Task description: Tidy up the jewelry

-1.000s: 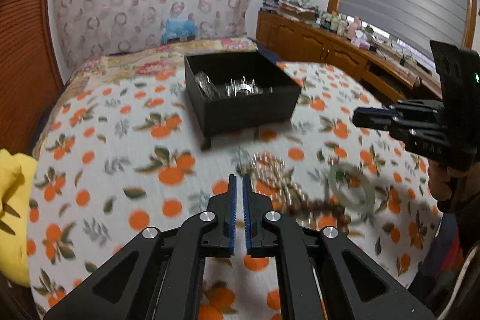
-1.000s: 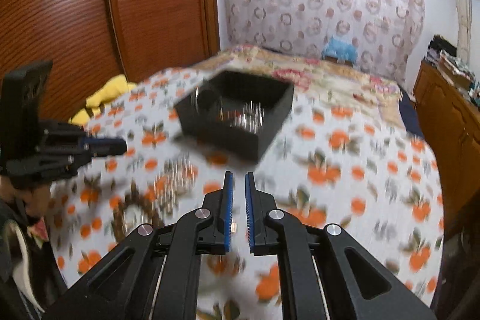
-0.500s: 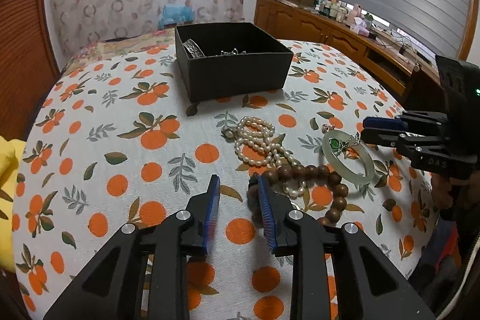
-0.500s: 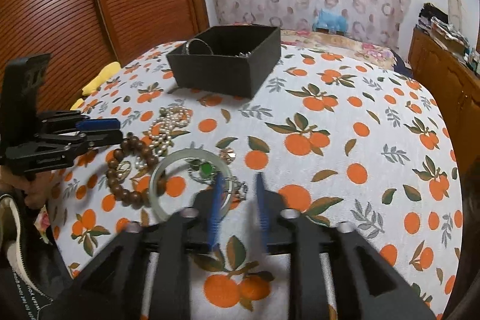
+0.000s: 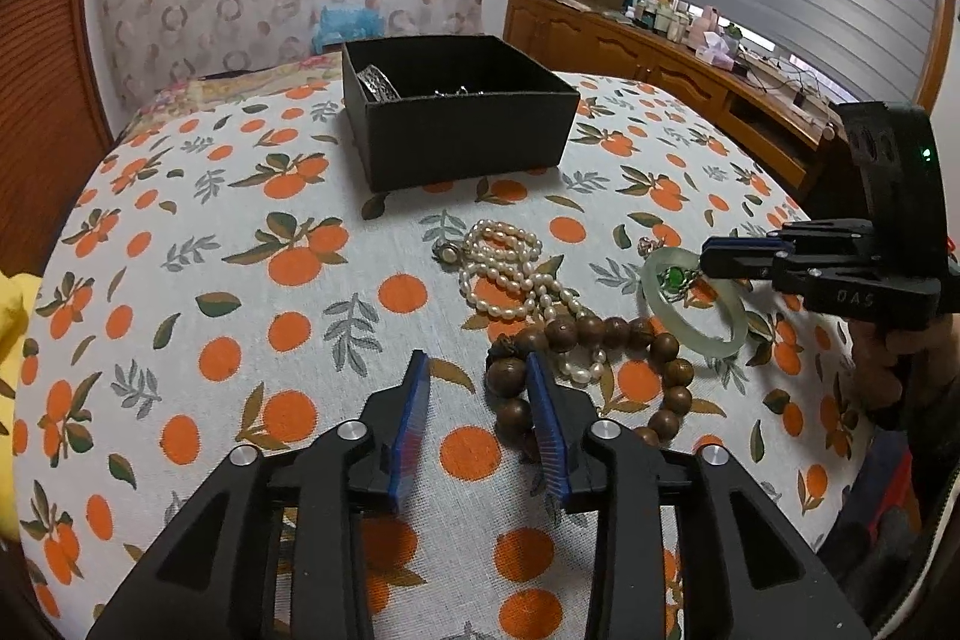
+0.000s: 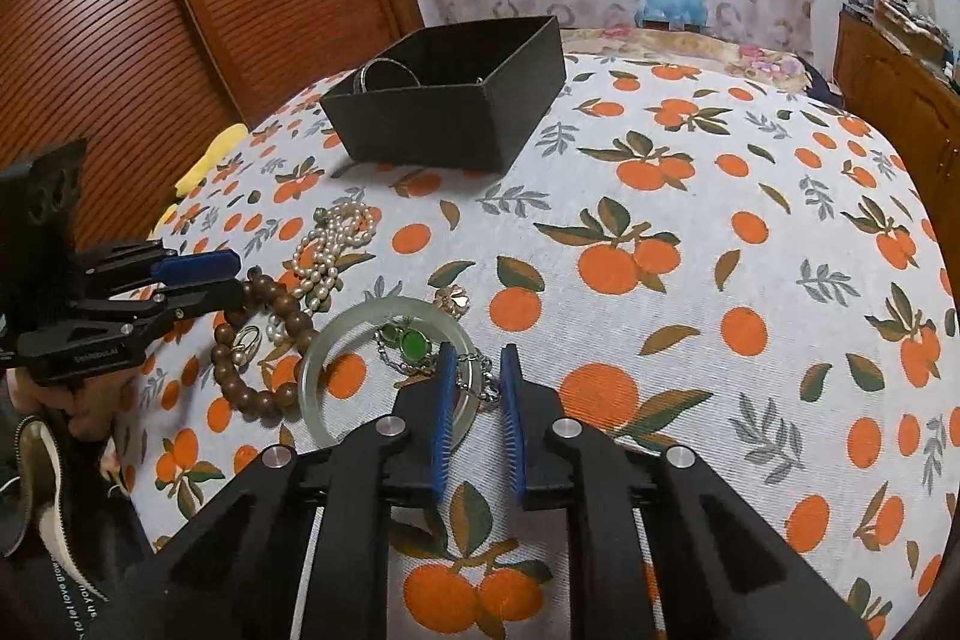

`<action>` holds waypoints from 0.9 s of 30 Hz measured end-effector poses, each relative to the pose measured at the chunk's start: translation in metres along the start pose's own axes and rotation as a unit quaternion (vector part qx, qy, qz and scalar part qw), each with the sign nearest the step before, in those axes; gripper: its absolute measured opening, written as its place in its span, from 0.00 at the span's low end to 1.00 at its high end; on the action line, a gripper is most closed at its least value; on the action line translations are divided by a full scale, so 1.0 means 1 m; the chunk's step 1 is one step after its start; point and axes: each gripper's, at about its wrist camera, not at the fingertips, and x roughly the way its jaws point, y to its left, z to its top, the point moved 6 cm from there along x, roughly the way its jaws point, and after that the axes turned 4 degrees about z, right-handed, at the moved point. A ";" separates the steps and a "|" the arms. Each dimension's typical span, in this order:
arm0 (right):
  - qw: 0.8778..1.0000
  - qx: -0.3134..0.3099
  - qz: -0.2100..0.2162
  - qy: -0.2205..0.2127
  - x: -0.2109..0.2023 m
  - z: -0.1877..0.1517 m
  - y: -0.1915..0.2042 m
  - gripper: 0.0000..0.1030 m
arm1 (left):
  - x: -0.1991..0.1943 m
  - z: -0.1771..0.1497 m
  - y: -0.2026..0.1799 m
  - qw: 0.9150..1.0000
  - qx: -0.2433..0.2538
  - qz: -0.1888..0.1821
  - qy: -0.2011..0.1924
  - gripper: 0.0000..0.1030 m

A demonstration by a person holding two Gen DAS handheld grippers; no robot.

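Both tools are at the near edge of the orange-print tablecloth (image 5: 252,244), over the loose jewelry. The left gripper (image 5: 480,370) stands spread, holding nothing, its right finger just beside the near arc of the wooden bead bracelet (image 5: 600,334). The right gripper (image 6: 478,370) is likewise spread and empty, its fingers straddling the near rim of the jade bangle (image 6: 384,316) and the silver chain with the green stone (image 6: 413,342) lying inside and across it. The pearl necklace (image 5: 510,274) lies heaped between the beads and the black box (image 5: 462,142), which sits toward the far edge of the cloth and already holds a silver bangle (image 5: 378,81) and other small pieces not clearly resolved. A small gold ring (image 6: 246,338) lies within the bead loop; a small gold flower piece (image 6: 454,301) lies just beyond the bangle. Judgement: the step in hand is the pick-up. The right tool should settle on one item, rim or chain, not both; the bangle is hard and smooth and may slip unless gripped squarely across its rim. The left should shift right to bracket a single bead and lift slowly, since the pearls overlap the beads and may drag. Legible writing: "DAS" on the right tool's body as seen from the left camera; partial white lettering on the operator's sleeve (image 6: 90,598), not reliably readable.
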 end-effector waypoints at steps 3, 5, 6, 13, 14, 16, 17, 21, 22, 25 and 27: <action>1.000 -0.005 -0.002 -0.013 -0.007 0.003 0.002 0.09 | 0.004 -0.002 0.000 1.000 0.001 -0.002 0.006 0.32; 1.000 -0.008 -0.007 -0.019 -0.011 0.006 0.002 0.09 | 0.005 -0.003 -0.001 1.000 0.001 -0.003 0.008 0.32; 1.000 -0.009 -0.007 -0.023 -0.013 0.008 0.003 0.09 | 0.005 -0.003 -0.001 1.000 0.002 -0.005 0.009 0.32; 0.998 -0.020 -0.015 -0.053 -0.034 0.022 0.008 0.09 | 0.009 -0.001 -0.005 1.000 0.008 -0.008 0.011 0.33; 0.998 -0.022 -0.017 -0.056 -0.036 0.024 0.009 0.09 | 0.009 0.000 -0.005 1.000 0.009 -0.008 0.011 0.33; 0.998 -0.024 -0.018 -0.061 -0.040 0.026 0.011 0.09 | 0.010 0.001 -0.007 1.000 0.011 -0.008 0.011 0.32; 0.998 -0.026 -0.019 -0.062 -0.041 0.027 0.011 0.09 | 0.010 0.001 -0.007 1.000 0.013 -0.007 0.010 0.30; 0.997 -0.029 -0.022 -0.063 -0.040 0.027 0.012 0.09 | 0.013 0.002 -0.010 1.000 0.023 -0.003 0.011 0.17; 0.997 -0.029 -0.023 -0.063 -0.040 0.027 0.012 0.09 | 0.013 0.002 -0.011 1.000 0.026 -0.004 0.011 0.17; 0.997 -0.030 -0.023 -0.062 -0.040 0.027 0.012 0.09 | 0.013 0.002 -0.013 0.999 0.035 -0.001 0.013 0.16; 0.997 -0.029 -0.023 -0.062 -0.040 0.028 0.012 0.09 | 0.013 0.002 -0.013 0.999 0.037 0.000 0.013 0.16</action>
